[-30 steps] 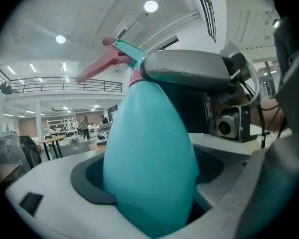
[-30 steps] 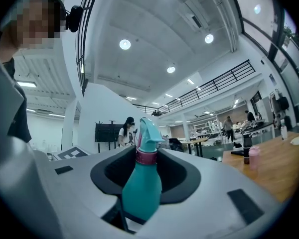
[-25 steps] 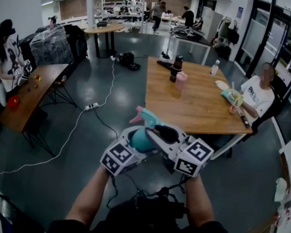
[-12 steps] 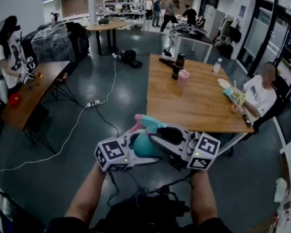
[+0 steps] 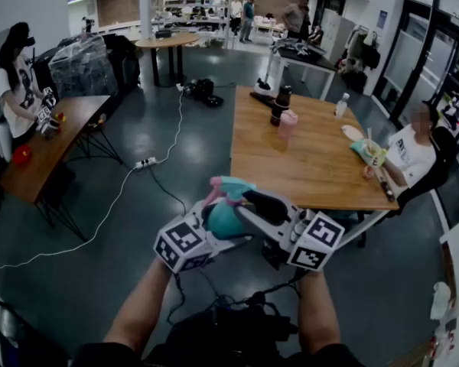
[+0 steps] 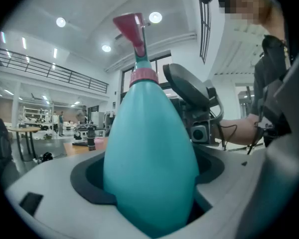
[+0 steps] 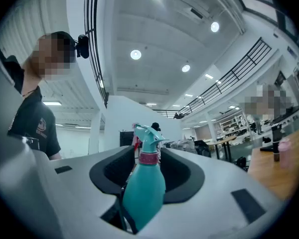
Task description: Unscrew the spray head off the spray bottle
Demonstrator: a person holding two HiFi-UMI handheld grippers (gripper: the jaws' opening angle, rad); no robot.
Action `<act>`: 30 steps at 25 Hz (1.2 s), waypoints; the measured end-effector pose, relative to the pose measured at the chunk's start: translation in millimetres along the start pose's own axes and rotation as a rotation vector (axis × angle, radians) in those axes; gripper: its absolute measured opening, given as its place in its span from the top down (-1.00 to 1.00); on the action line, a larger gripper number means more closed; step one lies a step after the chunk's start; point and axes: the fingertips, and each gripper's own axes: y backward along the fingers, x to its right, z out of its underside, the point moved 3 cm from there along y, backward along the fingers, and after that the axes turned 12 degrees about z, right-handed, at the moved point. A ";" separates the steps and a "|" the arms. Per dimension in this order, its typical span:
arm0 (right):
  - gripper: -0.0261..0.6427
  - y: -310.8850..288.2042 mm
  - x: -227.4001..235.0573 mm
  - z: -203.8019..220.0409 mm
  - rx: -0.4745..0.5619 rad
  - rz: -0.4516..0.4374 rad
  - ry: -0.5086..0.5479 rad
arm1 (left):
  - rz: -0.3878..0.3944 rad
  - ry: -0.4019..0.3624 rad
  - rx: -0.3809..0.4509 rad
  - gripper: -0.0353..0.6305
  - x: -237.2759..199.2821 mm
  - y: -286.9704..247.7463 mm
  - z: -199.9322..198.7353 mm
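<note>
Both meet lengthwise: left gripper clamps the spray bottle; right gripper, jaws just opening, loosely straddles it, spray head beyond its tips.

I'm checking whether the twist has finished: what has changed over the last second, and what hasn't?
The right tongs have just been opening; the spray head stands free between their jaws. Both tongs barely shifted. The left tongs stay clamped on the spray bottle, and the head is still on.
</note>
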 end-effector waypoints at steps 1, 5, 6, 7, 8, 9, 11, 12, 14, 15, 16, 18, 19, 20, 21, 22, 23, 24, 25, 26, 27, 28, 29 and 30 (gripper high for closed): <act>0.45 -0.6 3.4 0.7 -0.005 0.035 0.006 | -0.033 0.003 -0.004 -0.41 -3.9 0.2 0.6; 0.45 -3.7 10.7 7.8 -0.026 0.141 0.022 | -0.165 0.013 -0.022 -0.41 -19.0 -1.1 8.3; 0.45 -5.7 10.1 8.9 -0.028 0.157 0.022 | -0.190 0.013 -0.029 -0.41 -21.9 -0.9 9.9; 0.45 -8.5 9.4 9.7 -0.030 0.176 0.024 | -0.209 0.013 -0.034 -0.41 -24.2 -0.4 10.7; 0.45 -11.6 9.0 10.4 -0.032 0.197 0.027 | -0.224 0.013 -0.038 -0.41 -25.8 0.3 11.0; 0.45 -14.8 8.9 11.1 -0.035 0.220 0.031 | -0.237 0.013 -0.041 -0.41 -27.1 0.9 11.2; 0.45 -19.6 9.6 12.2 -0.036 0.259 0.034 | -0.262 0.011 -0.052 -0.41 -28.9 1.2 12.4; 0.45 -20.9 10.1 12.8 -0.036 0.273 0.033 | -0.273 0.007 -0.059 -0.41 -29.3 0.5 13.3; 0.45 -22.2 11.3 14.3 -0.037 0.293 0.032 | -0.289 -0.002 -0.074 -0.41 -28.9 -1.5 15.3; 0.45 -22.3 11.9 15.0 -0.038 0.300 0.033 | -0.292 -0.006 -0.079 -0.41 -28.3 -2.4 15.9; 0.46 -22.2 12.6 15.5 -0.039 0.304 0.037 | -0.291 -0.008 -0.080 -0.41 -27.8 -3.1 16.1; 0.50 -22.0 12.9 15.7 -0.040 0.296 0.045 | -0.280 -0.009 -0.077 -0.41 -26.9 -3.6 15.6; 0.50 -21.9 12.5 15.6 -0.042 0.287 0.048 | -0.271 -0.010 -0.075 -0.41 -26.2 -3.5 15.3; 0.50 -21.7 11.9 15.4 -0.044 0.276 0.050 | -0.261 -0.012 -0.072 -0.41 -25.3 -3.2 14.8; 0.50 -21.4 11.2 15.0 -0.046 0.264 0.052 | -0.249 -0.013 -0.069 -0.41 -24.2 -2.8 14.2; 0.50 -20.9 10.4 14.4 -0.047 0.251 0.051 | -0.234 -0.014 -0.065 -0.41 -22.8 -2.5 13.6; 0.50 -20.0 9.6 13.7 -0.047 0.236 0.049 | -0.215 -0.015 -0.062 -0.41 -20.9 -2.4 12.7; 0.50 -18.7 8.7 12.8 -0.047 0.219 0.047 | -0.192 -0.017 -0.058 -0.41 -18.6 -2.4 11.6; 0.50 -17.0 7.7 12.0 -0.047 0.200 0.045 | -0.165 -0.019 -0.055 -0.41 -15.9 -2.4 10.5; 0.51 -15.2 6.6 11.2 -0.047 0.178 0.043 | -0.134 -0.020 -0.051 -0.41 -12.7 -2.5 9.4; 0.51 -13.4 5.3 10.5 -0.045 0.154 0.040 | -0.099 -0.019 -0.047 -0.41 -9.1 -2.5 8.4; 0.51 -11.7 3.9 9.8 -0.043 0.127 0.036 | -0.062 -0.017 -0.041 -0.41 -5.2 -2.4 7.4; 0.51 -10.3 2.3 9.1 -0.042 0.098 0.031 | -0.027 -0.016 -0.034 -0.41 -1.6 -2.0 6.3; 0.51 -9.0 0.7 8.4 -0.040 0.071 0.026 | 0.003 -0.015 -0.026 -0.41 1.5 -1.6 5.2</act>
